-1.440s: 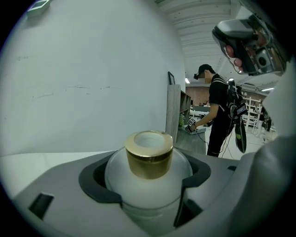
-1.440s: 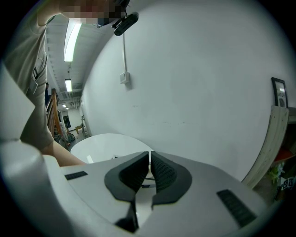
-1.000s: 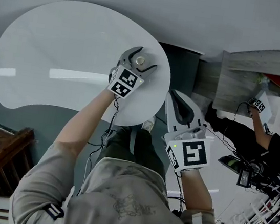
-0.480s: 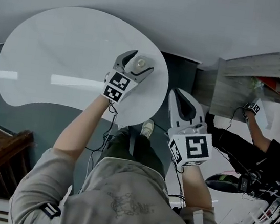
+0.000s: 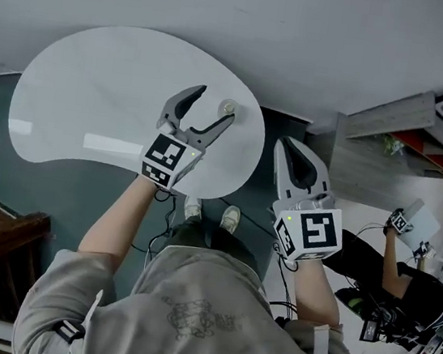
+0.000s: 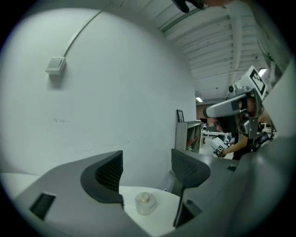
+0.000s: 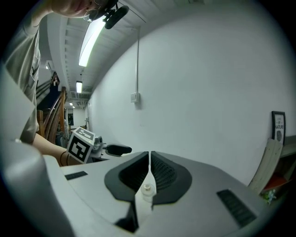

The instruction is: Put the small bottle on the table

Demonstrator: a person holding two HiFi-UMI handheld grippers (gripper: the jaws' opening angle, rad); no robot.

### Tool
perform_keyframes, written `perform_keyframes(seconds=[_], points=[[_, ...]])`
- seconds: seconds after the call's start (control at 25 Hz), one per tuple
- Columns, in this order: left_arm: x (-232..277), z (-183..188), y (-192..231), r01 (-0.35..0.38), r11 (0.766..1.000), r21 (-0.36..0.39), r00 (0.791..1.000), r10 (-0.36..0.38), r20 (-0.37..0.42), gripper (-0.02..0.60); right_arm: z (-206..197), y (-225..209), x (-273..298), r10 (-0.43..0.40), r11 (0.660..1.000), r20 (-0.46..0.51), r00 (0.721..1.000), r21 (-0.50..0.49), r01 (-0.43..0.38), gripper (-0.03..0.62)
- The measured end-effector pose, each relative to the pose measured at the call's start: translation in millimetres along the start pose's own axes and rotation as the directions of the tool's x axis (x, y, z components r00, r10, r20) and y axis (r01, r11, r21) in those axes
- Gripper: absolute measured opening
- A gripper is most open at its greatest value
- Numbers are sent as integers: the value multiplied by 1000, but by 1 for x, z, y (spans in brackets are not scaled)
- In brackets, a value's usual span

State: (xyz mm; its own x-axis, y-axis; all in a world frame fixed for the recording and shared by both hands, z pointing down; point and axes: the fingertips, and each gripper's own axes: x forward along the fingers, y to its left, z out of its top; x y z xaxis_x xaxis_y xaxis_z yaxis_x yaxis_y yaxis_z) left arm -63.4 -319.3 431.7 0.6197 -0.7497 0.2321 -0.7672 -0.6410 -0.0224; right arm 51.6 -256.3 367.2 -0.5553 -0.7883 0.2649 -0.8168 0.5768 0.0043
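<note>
Left gripper gapes wide, its jaws well apart with nothing gripped. Between them in its own view, lower down and touching neither, the bottle stands upright on the table, cap up. From the head view this gripper hangs over the table's 3 o'clock end and points toward 1 o'clock. The bottle sits just by the tip of the jaw nearer the table's edge, at about 2 o'clock on the tabletop.

Right gripper is off the table, at 3 o'clock from the left one, pointing to 12 o'clock, its jaws pressed flat together. In its own view a small capped bottle shows in the slit below where the jaws meet, against a white strip; the pads do not clasp it.

Under the table's 5 o'clock edge show the person's shoes. Beyond the table rises a plain white wall with a small box and a cable running up from it. Farther off at 3 o'clock stands a shelf, and past it, toward 4 o'clock, a second person.
</note>
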Motion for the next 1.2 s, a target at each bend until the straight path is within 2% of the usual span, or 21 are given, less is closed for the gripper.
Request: perform_keyframes(seconds=[0.08,0.2,0.32,0.48,0.64,0.76,1.0,1.2], points=[[-17,19,3,-12,1000,-17,1000,12,24,323,12,4,-7,-1,1000,23,1000,-19,1,35],[-48,45,7,-52,998,-39,997,54,59,228,28,13,-22,7,999,55,998,-46,-4,35],[-76,68,2,-77,997,-15,994,78,76,211,47,23,-36,18,998,91,996,-60,-13,35],[-107,95,-16,-110,994,17,987,107,121,135,64,35,-54,37,997,132,991,-78,-27,35],[-130,113,-37,-123,991,43,982,115,153,121,70,42,-70,50,996,143,988,-83,-39,35],[-145,119,-49,-120,992,41,980,112,163,106,74,47,-80,60,996,151,987,-79,-48,35],[-158,111,-71,-98,995,32,989,94,114,83,69,63,-92,83,992,141,987,-103,-68,35],[-166,102,-80,-110,994,26,989,107,104,64,59,86,-92,126,989,122,985,-92,-115,35]])
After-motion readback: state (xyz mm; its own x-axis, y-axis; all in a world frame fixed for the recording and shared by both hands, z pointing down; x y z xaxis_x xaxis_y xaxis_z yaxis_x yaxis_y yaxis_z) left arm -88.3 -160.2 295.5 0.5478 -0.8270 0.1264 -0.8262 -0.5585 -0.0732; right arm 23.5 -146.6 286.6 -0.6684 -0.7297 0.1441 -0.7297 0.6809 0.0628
